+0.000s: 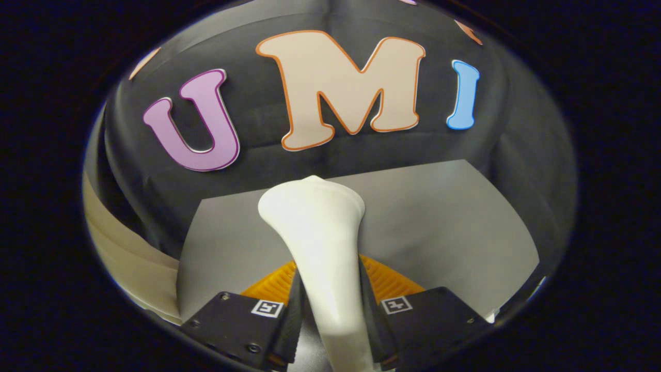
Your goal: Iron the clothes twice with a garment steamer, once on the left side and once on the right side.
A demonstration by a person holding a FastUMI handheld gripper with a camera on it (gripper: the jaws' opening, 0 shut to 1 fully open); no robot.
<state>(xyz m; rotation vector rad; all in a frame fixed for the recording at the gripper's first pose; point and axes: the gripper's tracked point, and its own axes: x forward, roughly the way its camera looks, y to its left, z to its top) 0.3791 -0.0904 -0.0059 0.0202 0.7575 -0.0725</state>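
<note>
1. My gripper point(329, 305) is clenched on the white steamer point(315, 227), both fingers pressing its handle; its head juts out ahead of them
2. The grey garment point(444, 227) lies spread beyond the steamer head, against the booth wall
3. I judge I'm carrying the steamer toward a pass
4. Next I need to bring the head onto one side of the cloth

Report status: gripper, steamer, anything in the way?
Gripper shut on steamer. Steamer head raised above grey surface, pointing at the booth wall. Nothing in the way.
</note>
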